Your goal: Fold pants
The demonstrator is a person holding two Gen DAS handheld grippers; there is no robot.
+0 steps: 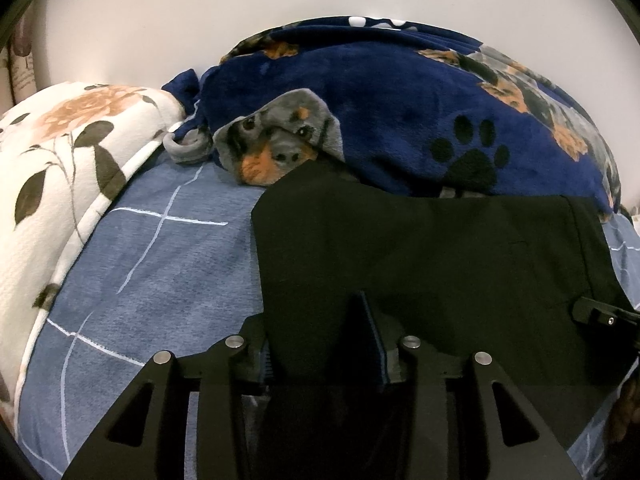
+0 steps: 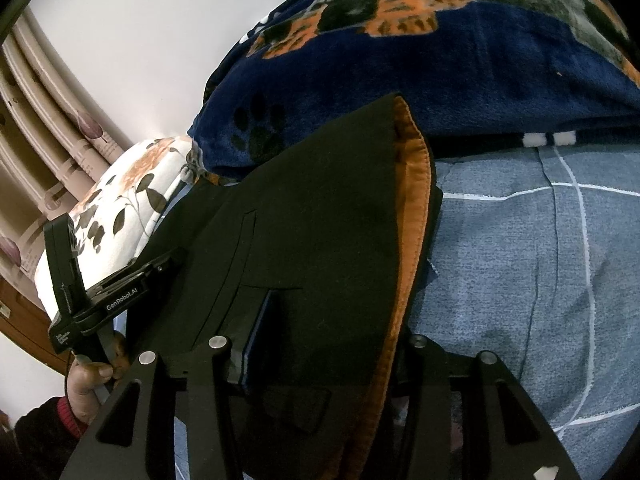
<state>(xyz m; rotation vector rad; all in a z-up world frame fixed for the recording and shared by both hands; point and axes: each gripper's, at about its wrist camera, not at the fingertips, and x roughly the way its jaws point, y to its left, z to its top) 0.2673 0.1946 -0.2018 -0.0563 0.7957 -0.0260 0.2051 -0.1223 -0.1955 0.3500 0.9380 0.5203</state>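
Both my grippers, left (image 1: 320,344) and right (image 2: 332,344), clamp the pants (image 1: 420,248), blanket (image 1: 400,112) at twelve o'clock on the sheet (image 1: 152,264).

— Underneath?
— Bed (image 1: 152,280), blue checked sheet.
— Lying on it?
— Black pants (image 1: 420,248) in the middle, navy paw-print blanket (image 1: 400,112) behind, floral pillow (image 1: 60,168) at left.

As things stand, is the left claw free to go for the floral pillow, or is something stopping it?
Probably not yet. The left claw is shut on the black pants, so it would drag them along. Otherwise the blue sheet between it and the floral pillow lies bare.
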